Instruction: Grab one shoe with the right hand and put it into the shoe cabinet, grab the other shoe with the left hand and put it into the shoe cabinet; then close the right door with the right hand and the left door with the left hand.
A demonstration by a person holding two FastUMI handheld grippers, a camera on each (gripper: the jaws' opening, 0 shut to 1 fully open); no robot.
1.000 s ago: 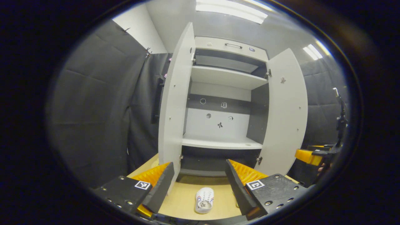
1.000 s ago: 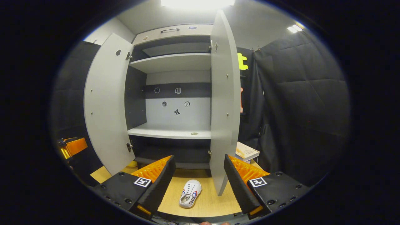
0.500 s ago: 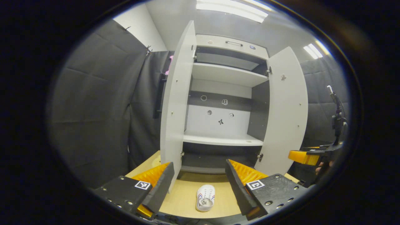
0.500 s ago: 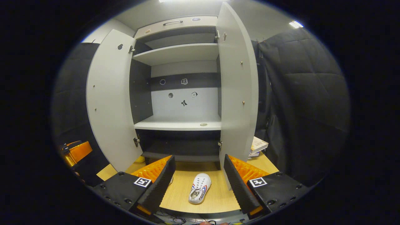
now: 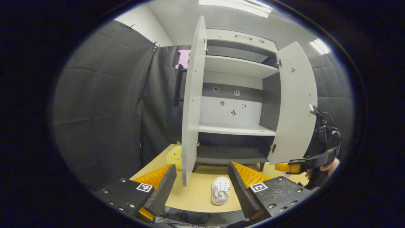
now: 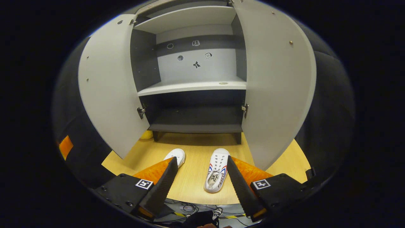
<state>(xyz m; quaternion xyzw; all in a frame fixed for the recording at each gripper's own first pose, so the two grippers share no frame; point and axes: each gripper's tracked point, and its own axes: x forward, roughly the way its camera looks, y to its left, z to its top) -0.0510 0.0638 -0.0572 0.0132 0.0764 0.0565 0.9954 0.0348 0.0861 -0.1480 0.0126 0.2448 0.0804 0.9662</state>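
Your right gripper [image 6: 200, 177] has dipped since a second ago, tilting down until the cabinet [image 6: 196, 128] floor and both shoes lie before it. Its fingers stand wide apart, holding nothing, with the near shoe [image 6: 216, 171] on the table [image 6: 193, 177] between their tips, just in front of the cabinet. A second shoe [image 6: 176, 155] lies to that shoe's left, partly behind your left-hand finger. Both doors hang open: the left door [image 6: 109, 85] and the right door [image 6: 277, 79] flank the cabinet's dark lower shelf.

Your left gripper [image 5: 202, 183] also holds its fingers apart and empty, one shoe [image 5: 221, 194] on the table [image 5: 196, 190] between them, in front of the cabinet [image 5: 232, 104]. A yellow plush [image 5: 174, 155] sits behind the left door [image 5: 191, 104]. Beyond the right door [image 5: 295, 101], your other gripper [image 5: 291, 167] shows, a hand [image 5: 327, 166] gripping it.
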